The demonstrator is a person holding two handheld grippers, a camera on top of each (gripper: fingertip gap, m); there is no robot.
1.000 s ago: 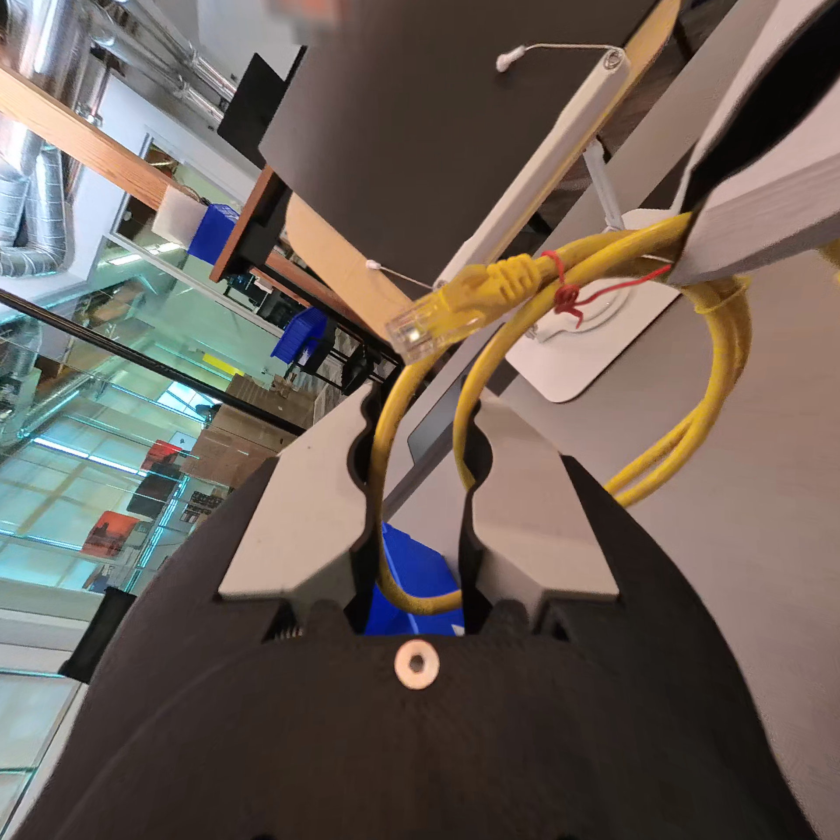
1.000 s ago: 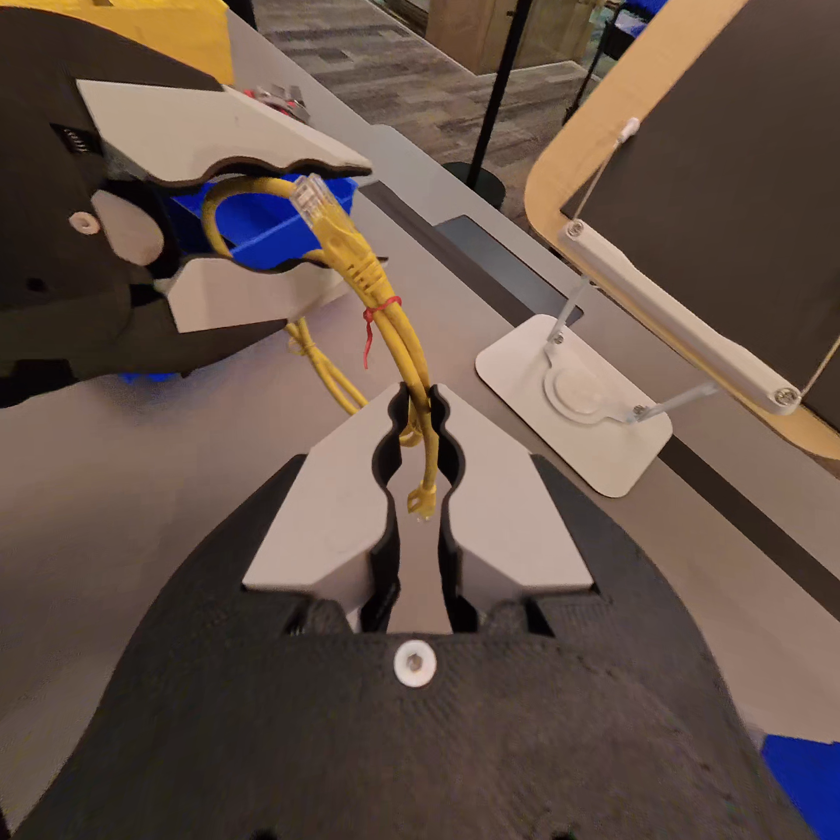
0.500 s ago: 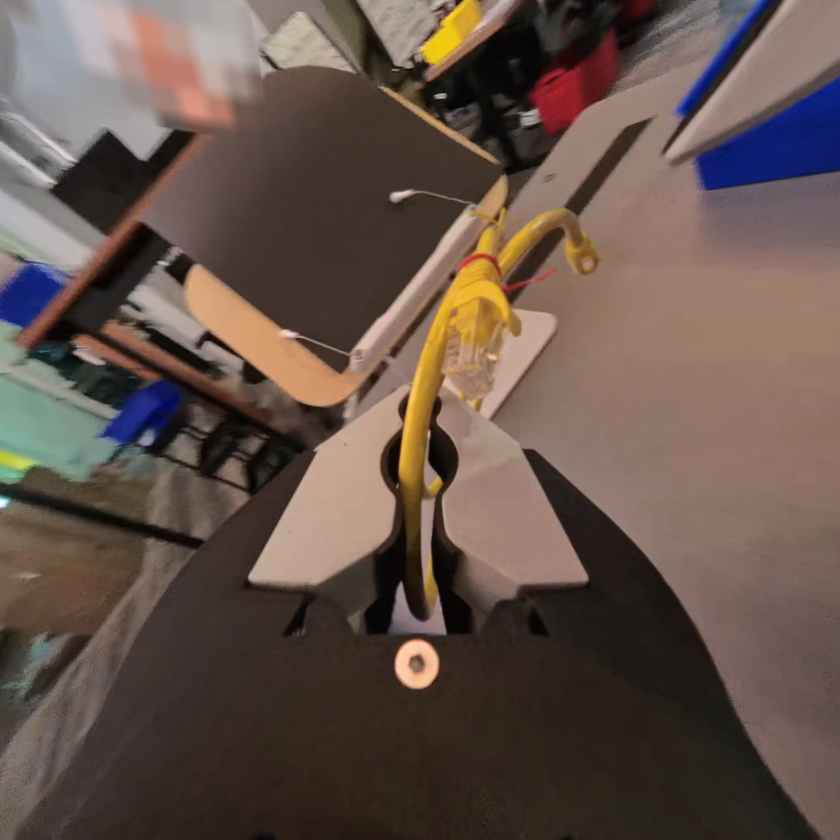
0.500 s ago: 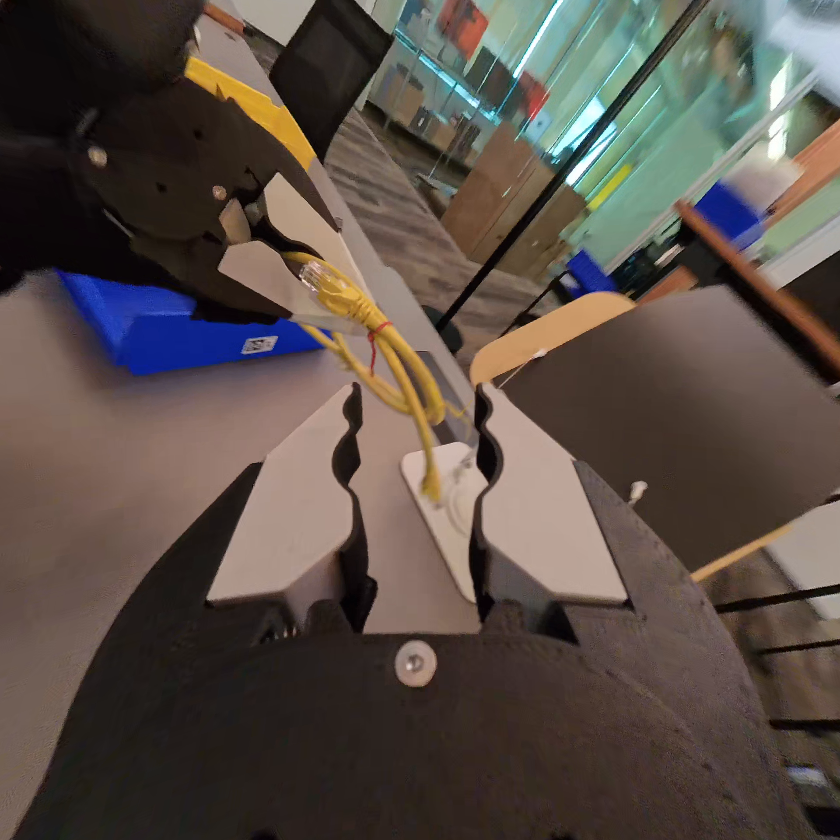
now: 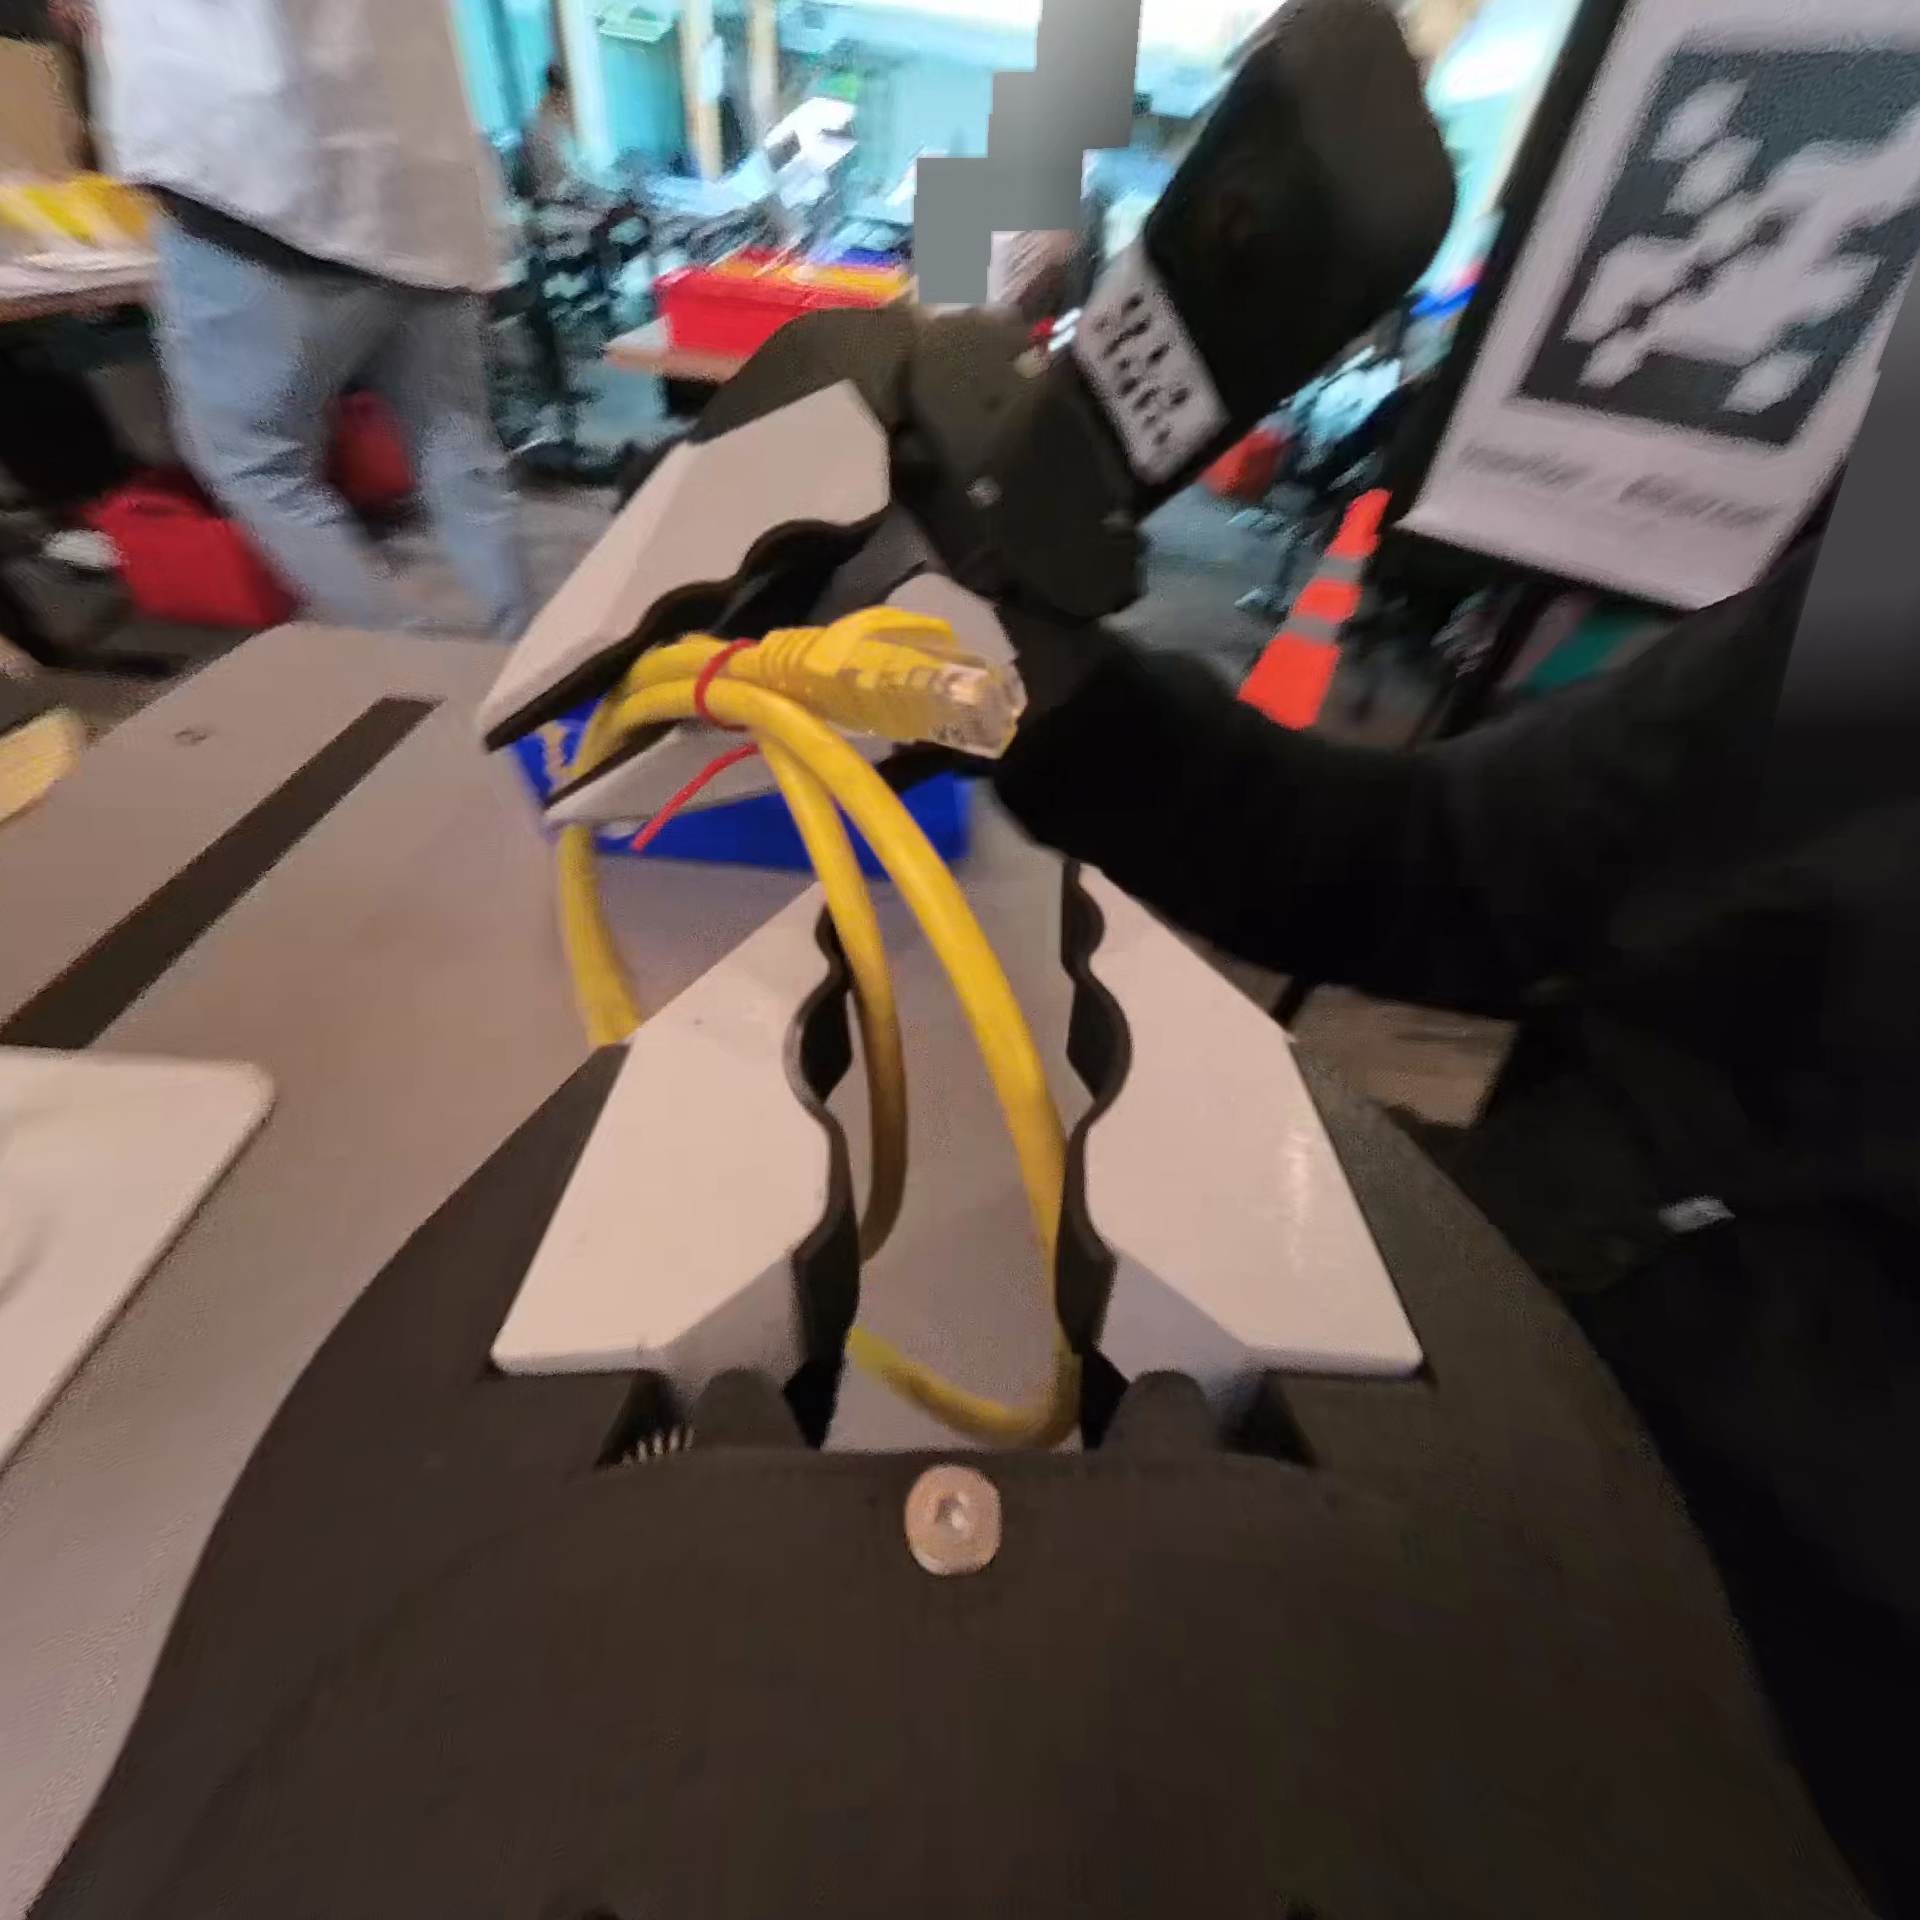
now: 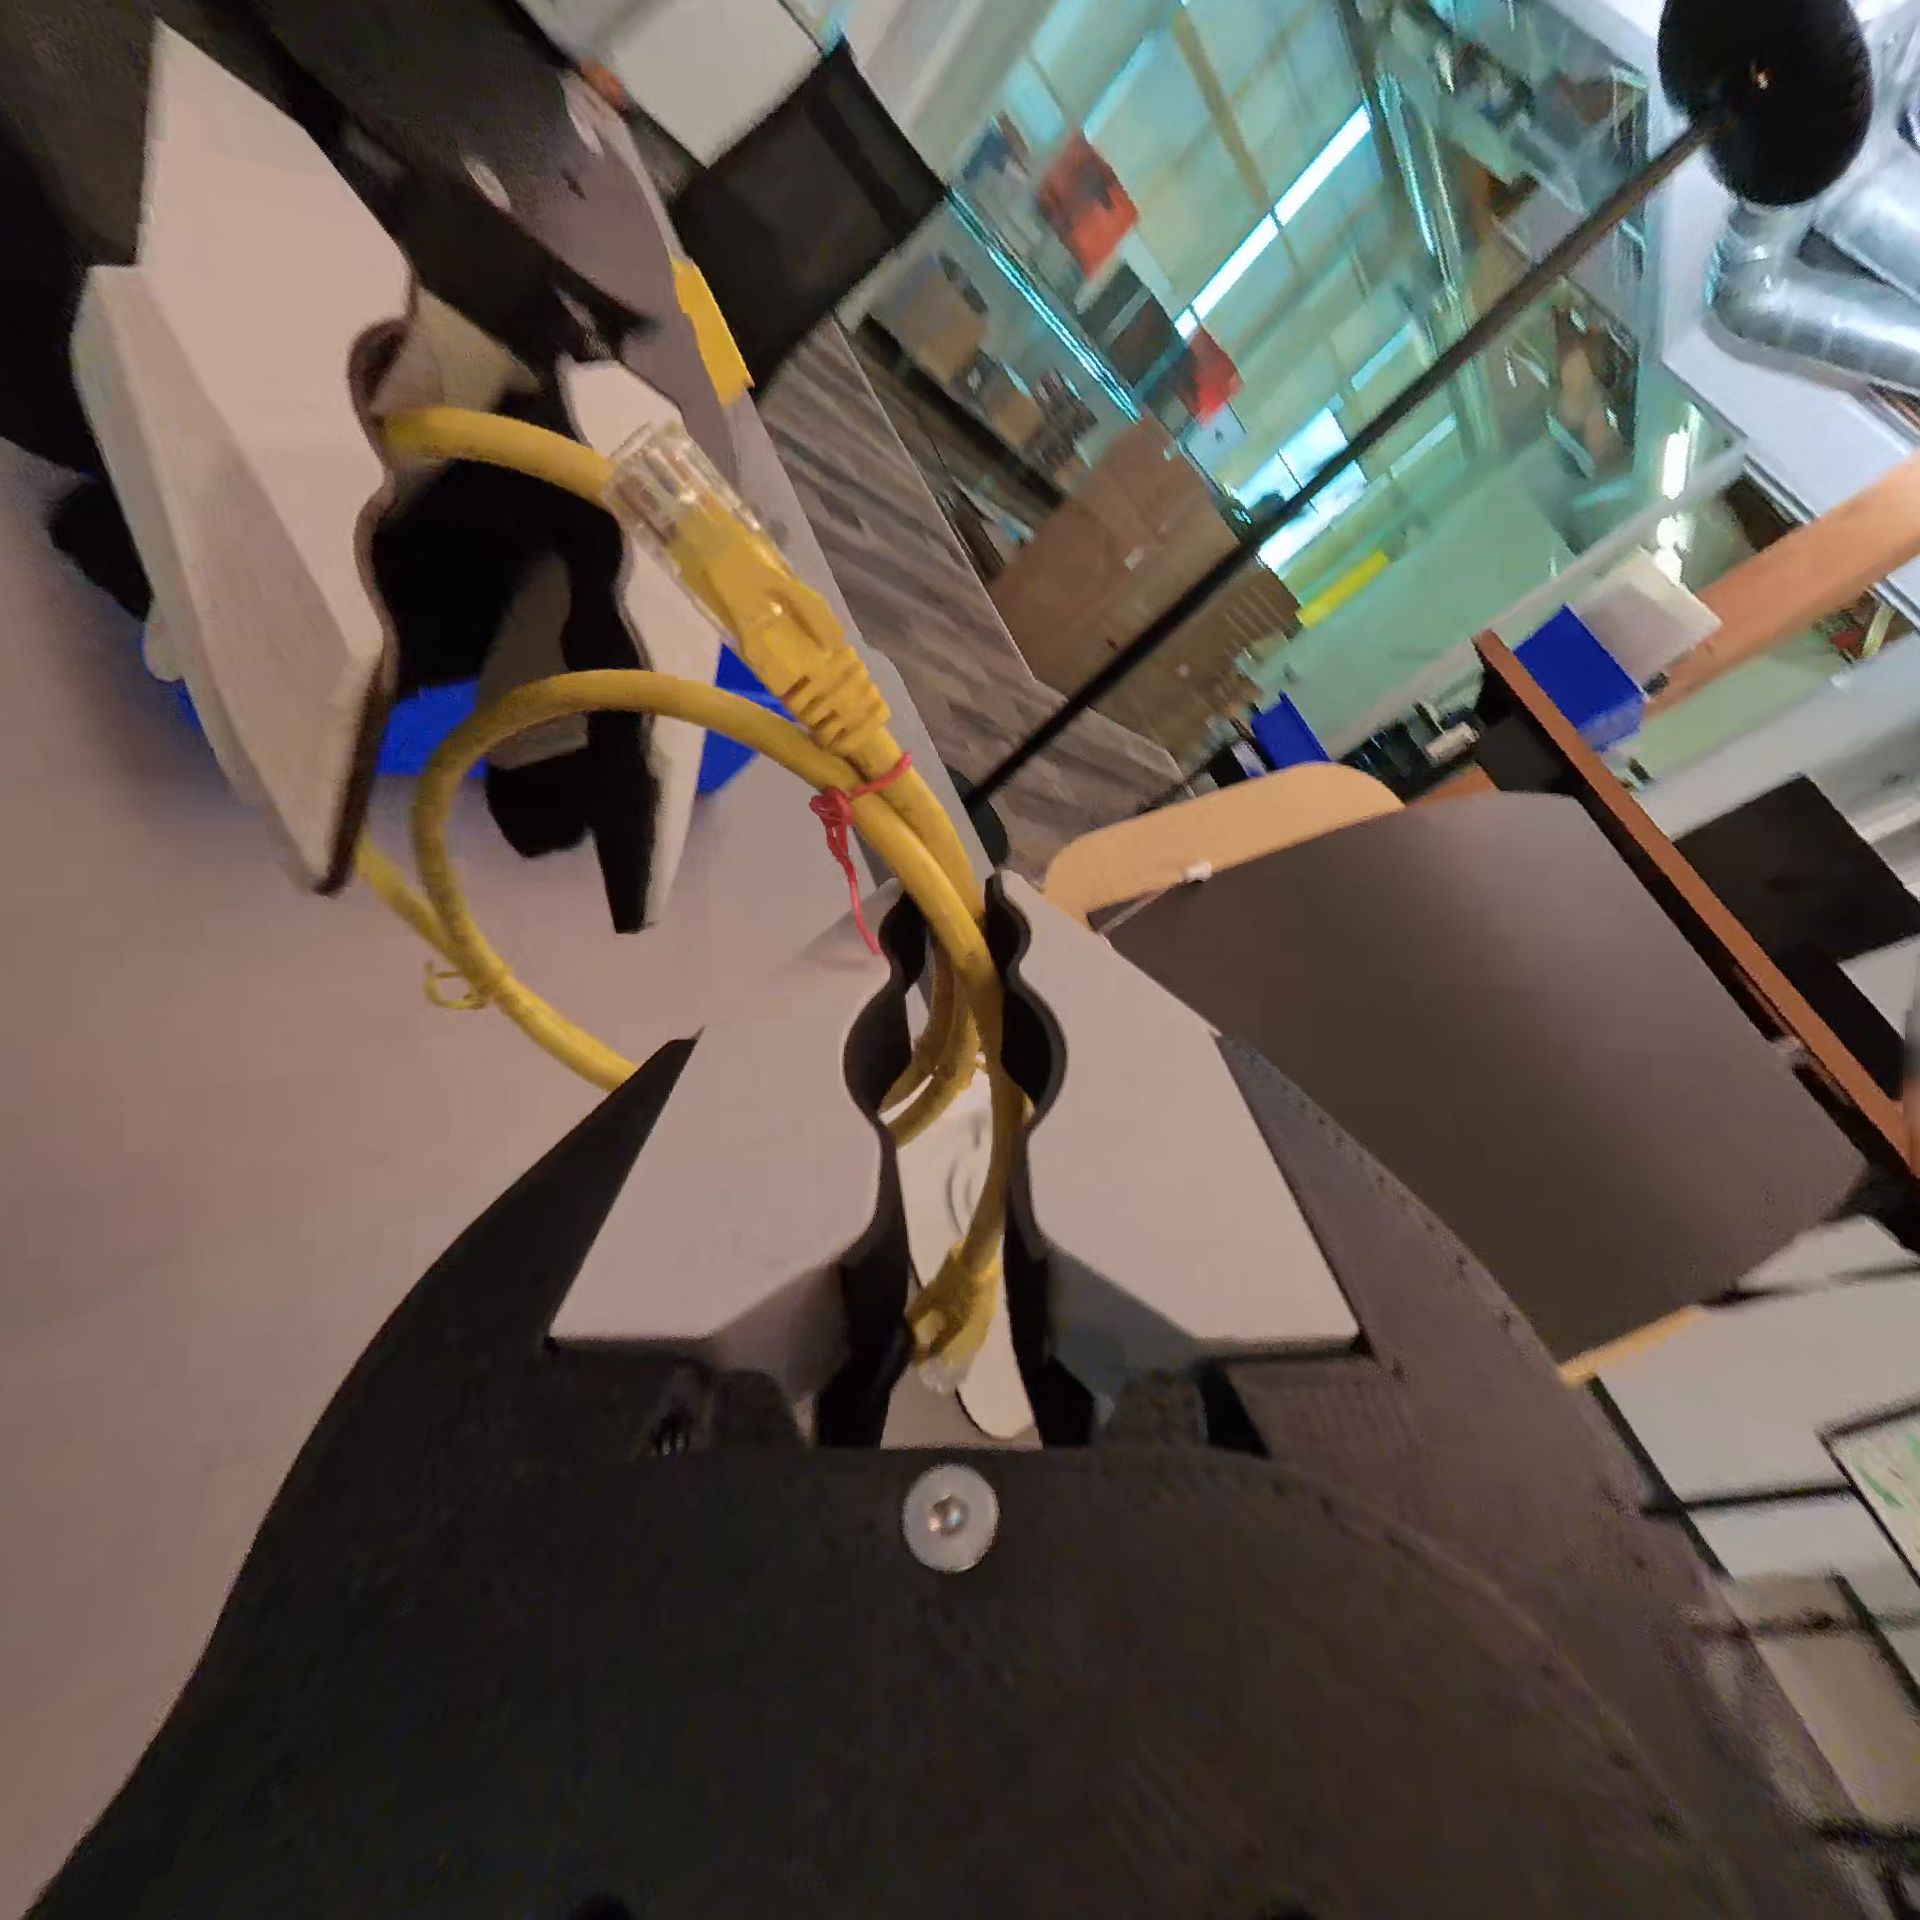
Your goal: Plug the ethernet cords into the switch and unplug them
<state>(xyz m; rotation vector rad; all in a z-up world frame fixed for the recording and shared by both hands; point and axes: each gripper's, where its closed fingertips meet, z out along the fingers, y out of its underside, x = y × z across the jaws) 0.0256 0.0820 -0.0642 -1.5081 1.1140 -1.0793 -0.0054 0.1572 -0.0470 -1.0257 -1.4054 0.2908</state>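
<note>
A yellow ethernet cord (image 5: 1003,1039), coiled and bound with a red twist tie (image 5: 712,675), hangs between both grippers above the grey table (image 5: 364,935). My left gripper (image 5: 945,904) is open, and a loop of the cord lies loosely between its fingers. My right gripper (image 6: 945,899) is shut on the doubled cord (image 6: 468,748) just below the tie (image 6: 842,821). One clear plug (image 6: 707,520) points up and to the left, and the other plug (image 6: 951,1309) hangs between my right fingers. The left wrist view shows the right gripper (image 5: 520,774) clamped on the bundle beside the plug (image 5: 935,686). No switch is in view.
A blue bin (image 5: 748,831) sits on the table behind the grippers. A white stand base (image 5: 94,1195) lies at the left, and a black panel (image 6: 1455,1039) stands to the right. A person (image 5: 312,208) stands in the background, near an orange cone (image 5: 1320,623).
The cord changed hands. My right gripper, open half a second ago, has shut on it. My left gripper, shut on it then, has opened. Both views have swung round.
</note>
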